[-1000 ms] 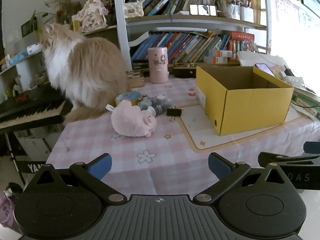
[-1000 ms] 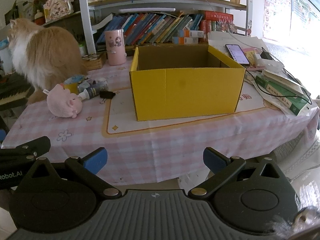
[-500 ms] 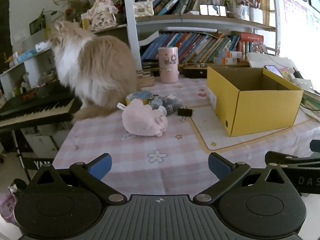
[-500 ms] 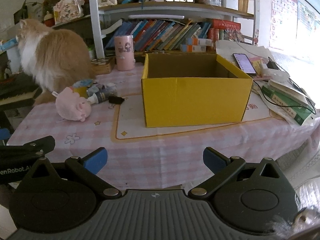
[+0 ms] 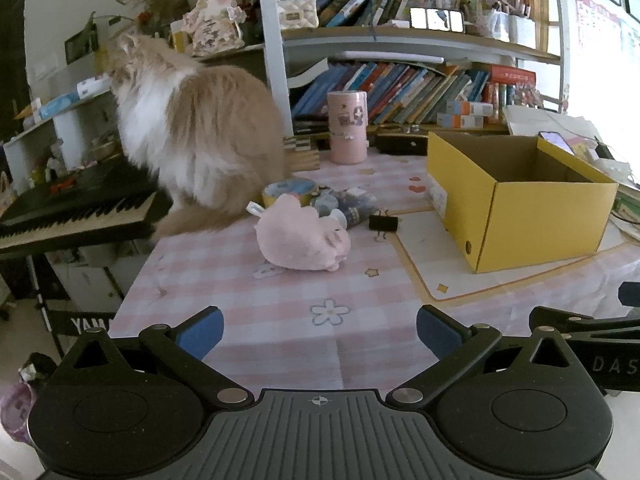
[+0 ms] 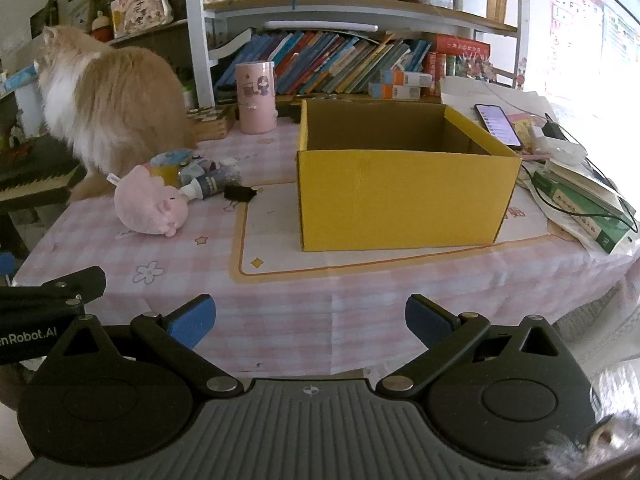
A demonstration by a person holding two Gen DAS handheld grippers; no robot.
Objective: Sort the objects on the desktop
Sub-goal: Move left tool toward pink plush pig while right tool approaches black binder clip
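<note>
Both fingers (image 5: pixel 199 330) apart, empty; pink plush (image 5: pixel 298 236) left of yellow box (image 6: pixel 404 192)

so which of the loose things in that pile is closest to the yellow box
The black binder clip, at the pile's right edge on the mat. The pink plush, the bottle and the tape roll all lie further left, toward the cat.

Fluffy cat (image 5: pixel 200 136) beside keyboard (image 5: pixel 76 208); pink cup (image 6: pixel 256 98) before bookshelf (image 6: pixel 360 60).

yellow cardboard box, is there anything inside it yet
No, the right wrist view looks into the open yellow cardboard box and shows only bare brown inner walls, though its floor is hidden.
</note>
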